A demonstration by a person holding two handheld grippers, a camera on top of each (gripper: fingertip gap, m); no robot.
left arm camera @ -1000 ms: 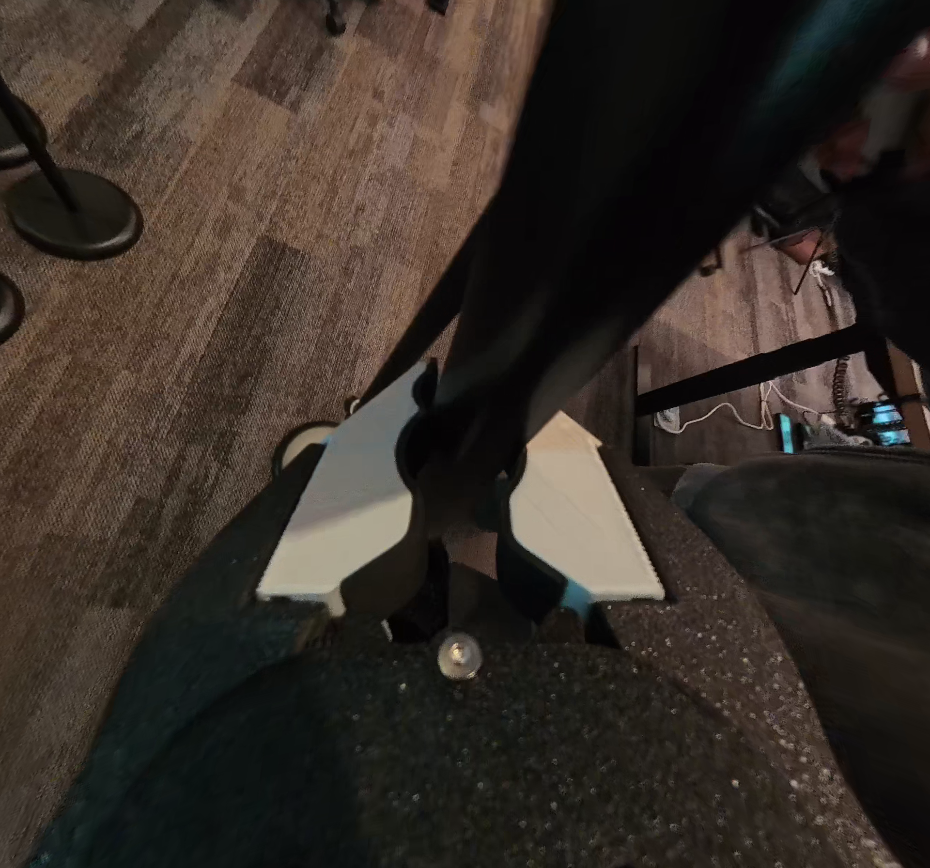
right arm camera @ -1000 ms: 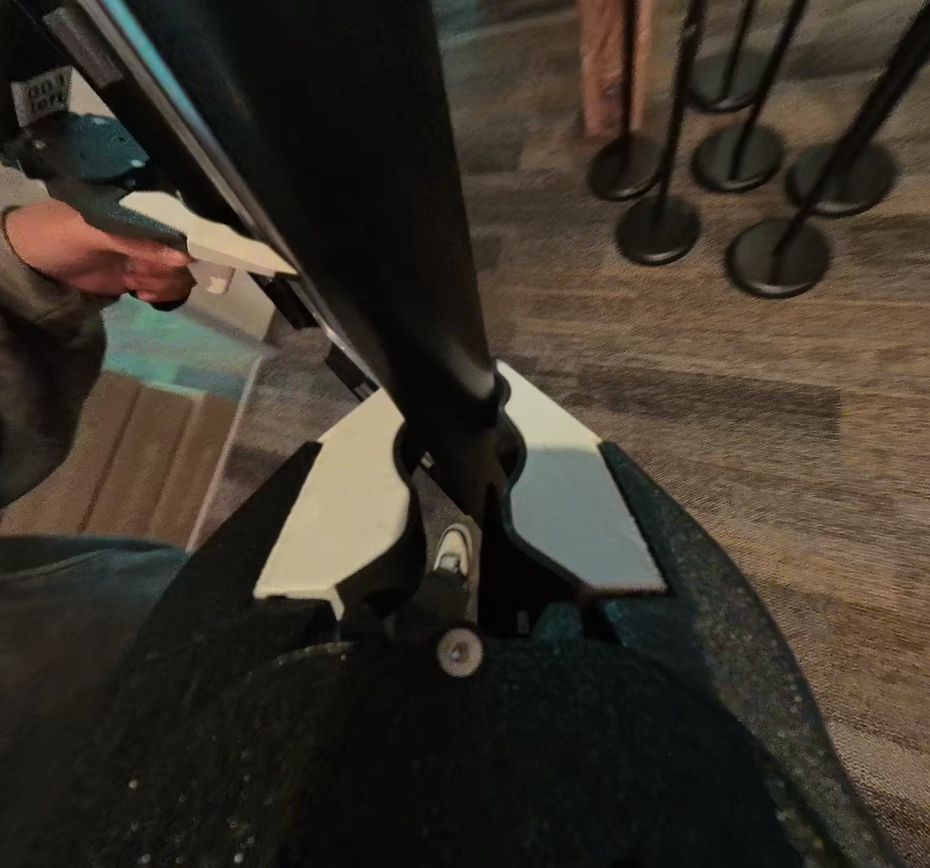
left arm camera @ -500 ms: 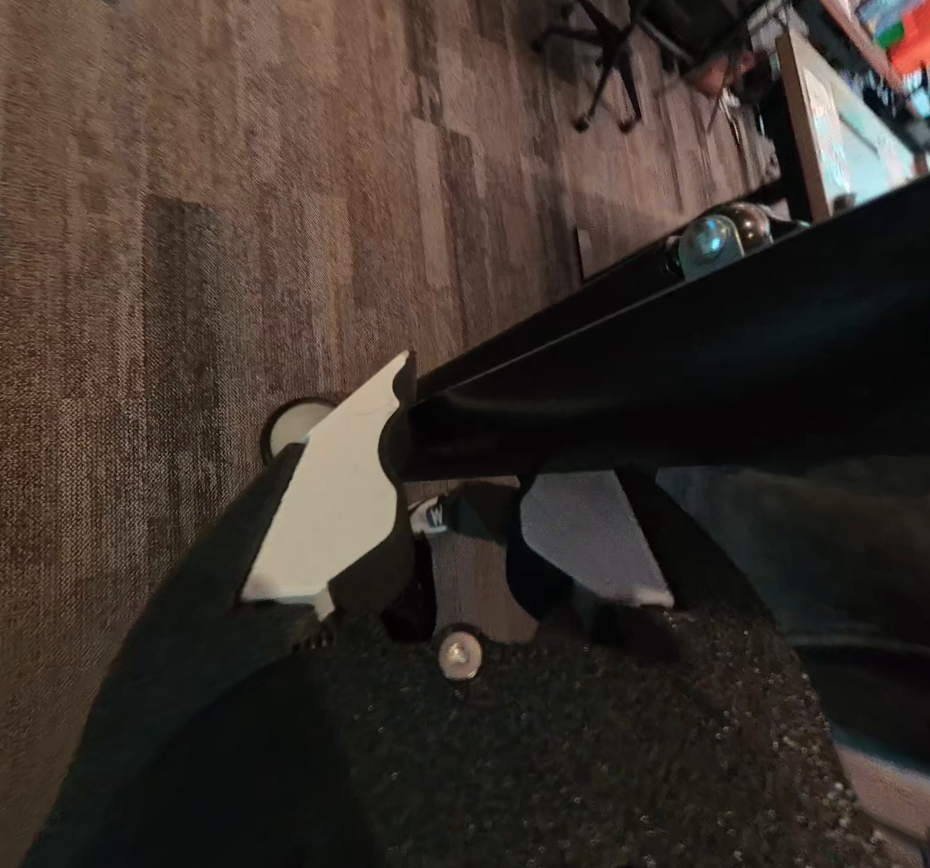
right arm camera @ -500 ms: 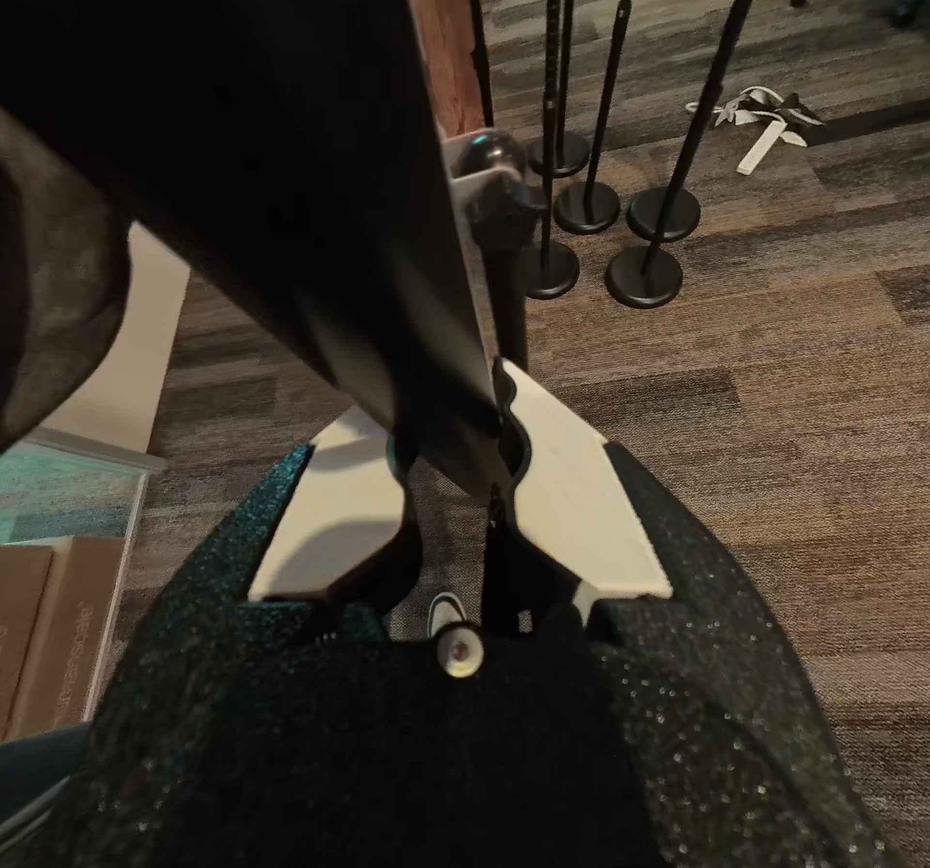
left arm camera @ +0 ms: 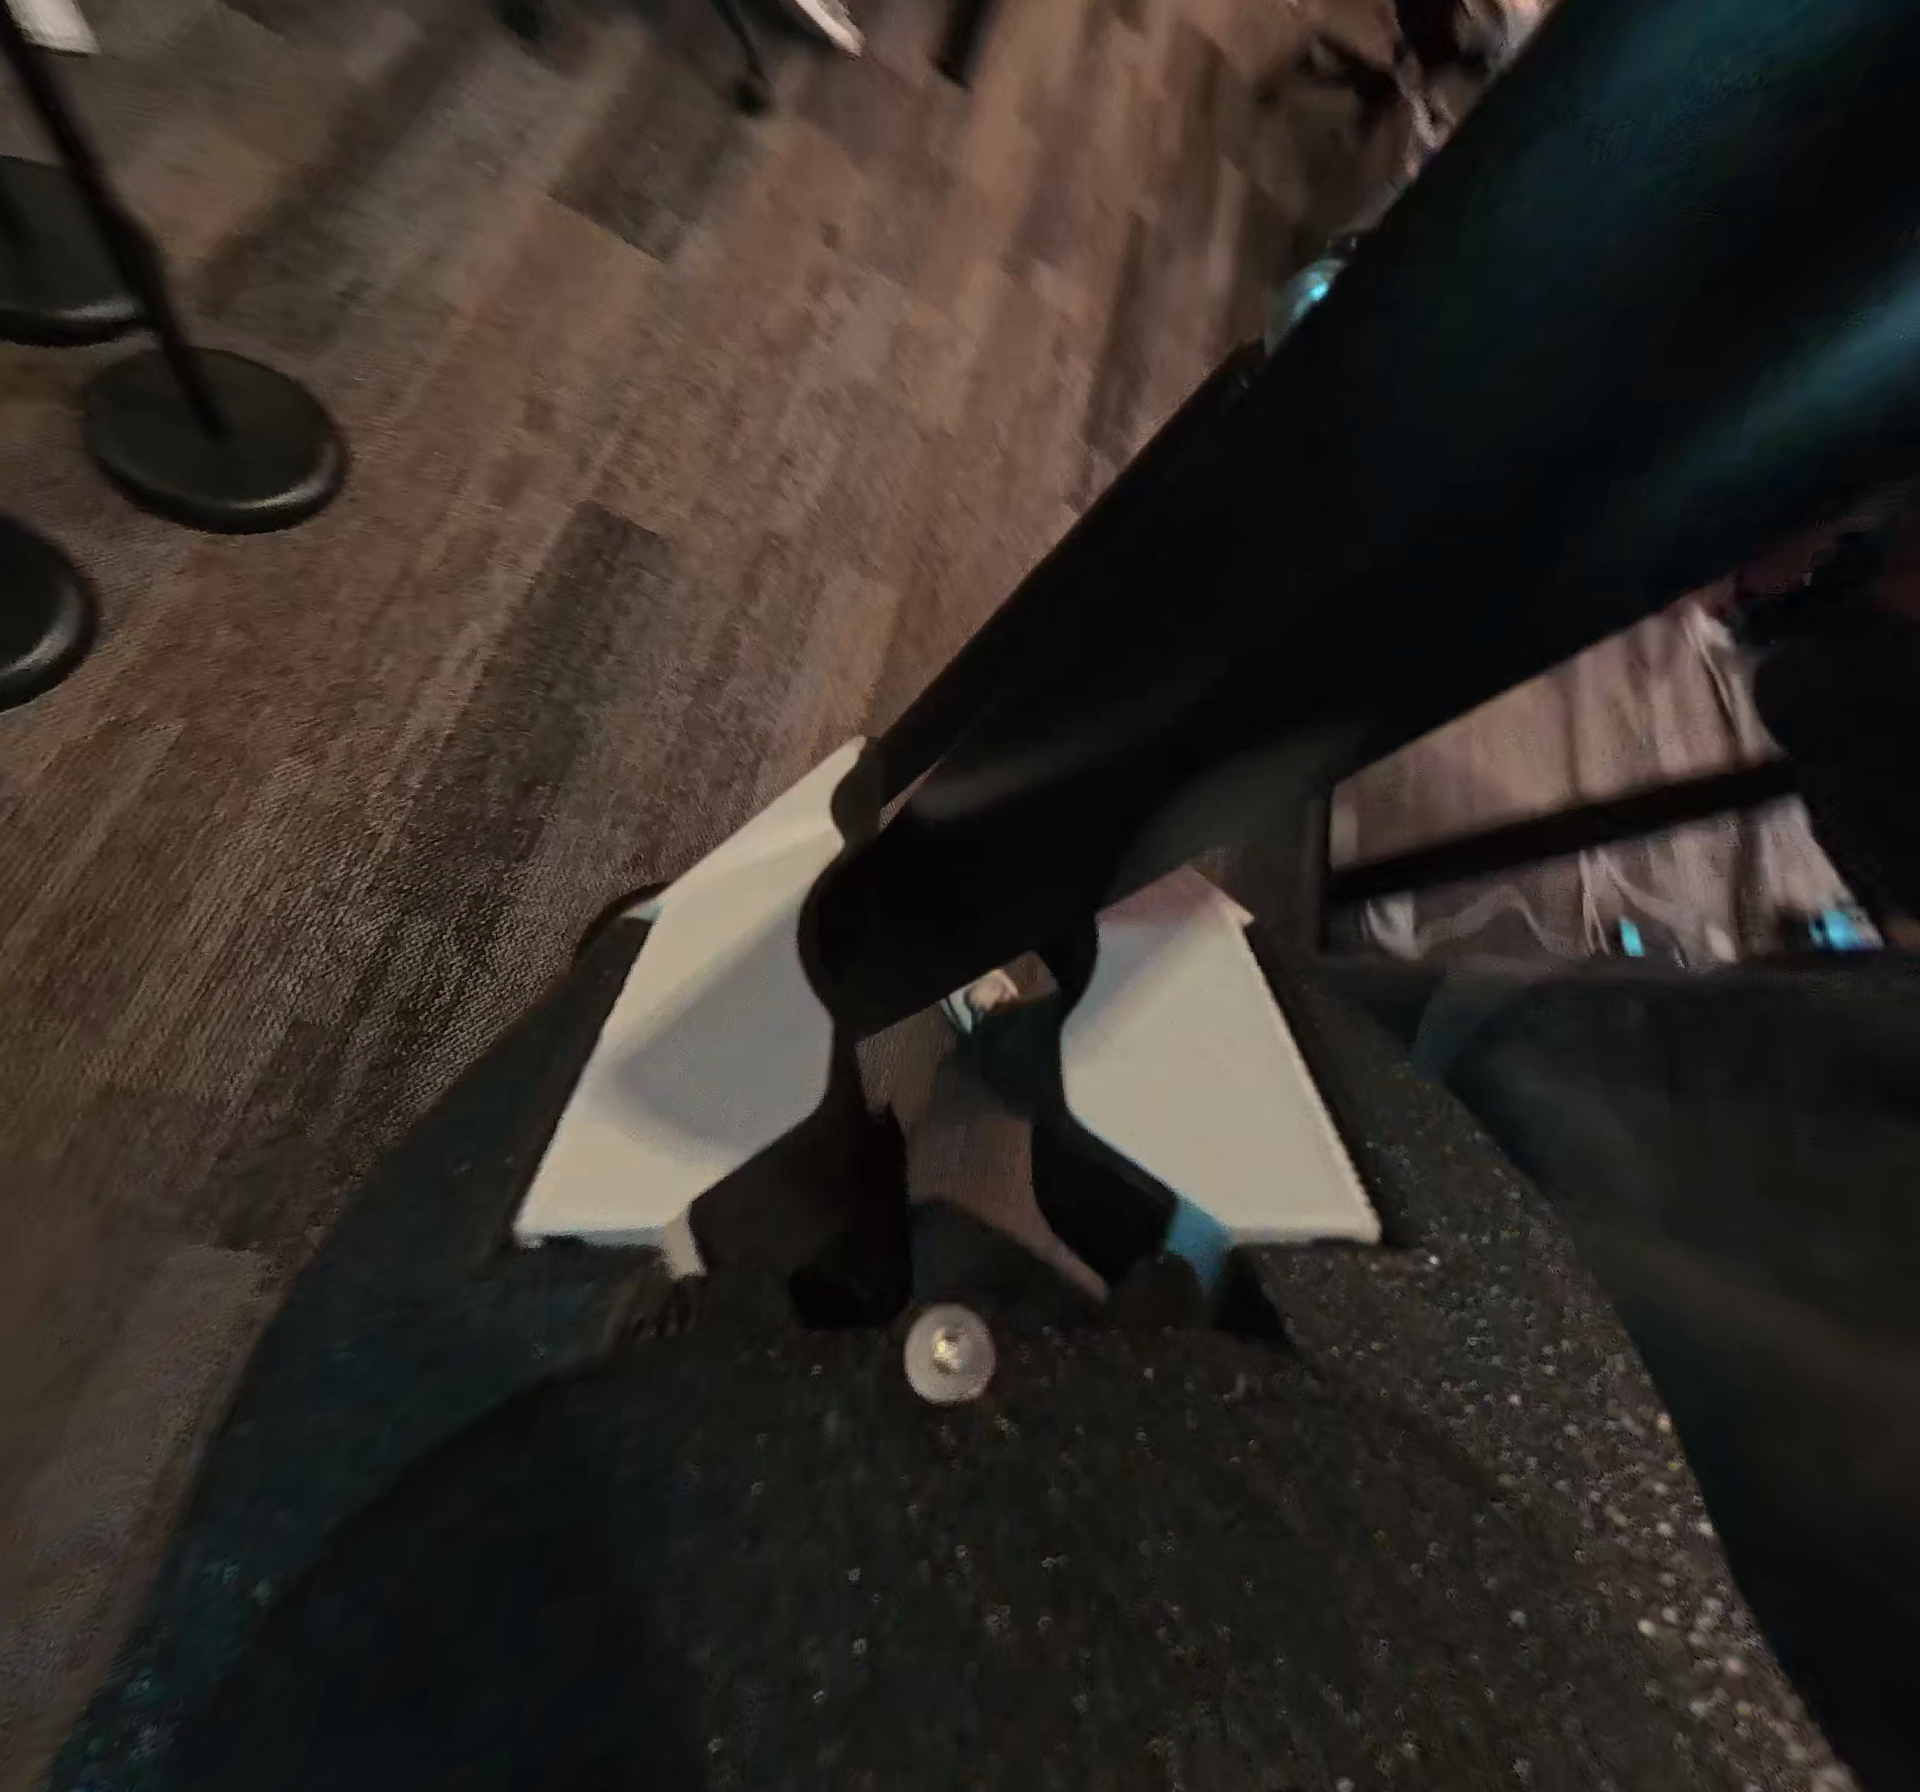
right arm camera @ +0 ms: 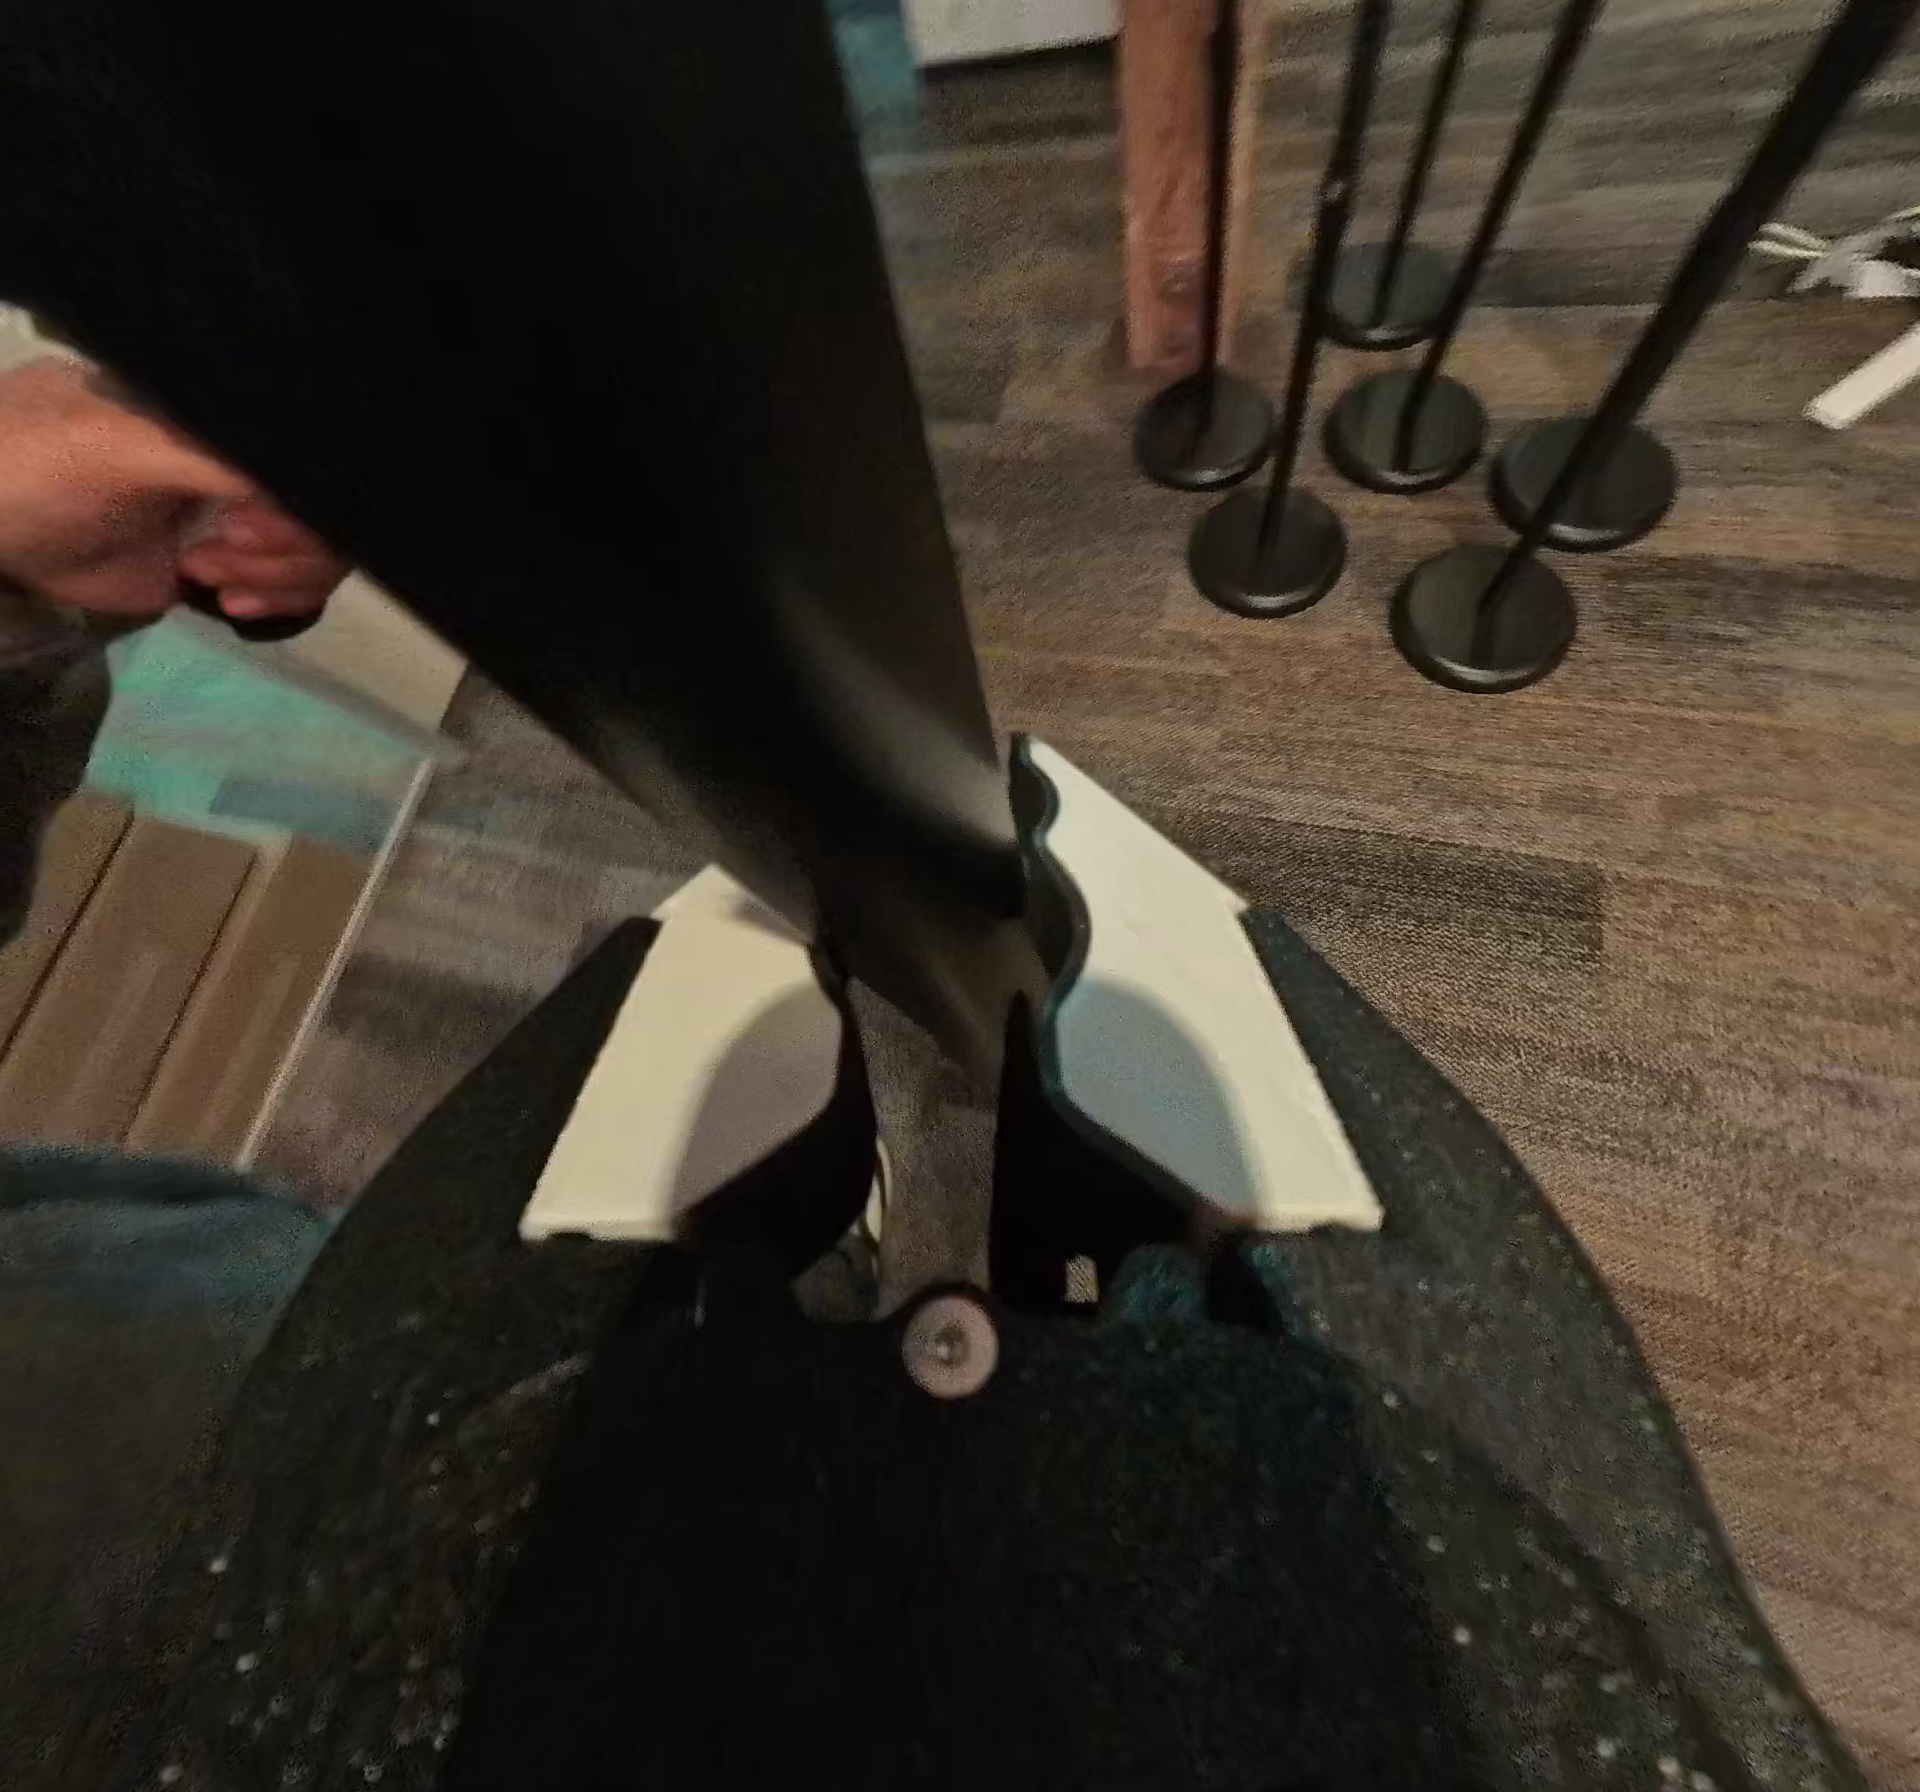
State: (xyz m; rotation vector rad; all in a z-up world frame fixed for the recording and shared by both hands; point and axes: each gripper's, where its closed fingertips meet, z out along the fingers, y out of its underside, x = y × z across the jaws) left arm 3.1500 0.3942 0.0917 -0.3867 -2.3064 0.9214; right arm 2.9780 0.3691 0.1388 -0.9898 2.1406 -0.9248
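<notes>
Here, both hand-held grippers clamp one black panel above the carpet.

Left hand-held gripper [left arm camera: 951, 921] is closed on the black panel's [left arm camera: 1403, 495] corner; the panel runs off toward 2 o'clock. Right hand-held gripper [right arm camera: 935, 921] grips another corner of the panel [right arm camera: 540, 288], which rises toward 11 o'clock, probably so its weight is shared. Farther out: carpet floor [right arm camera: 1558, 963], black stand bases [right arm camera: 1481, 615] at 1 o'clock, a person's hand [right arm camera: 125, 506] at 9 o'clock.
</notes>
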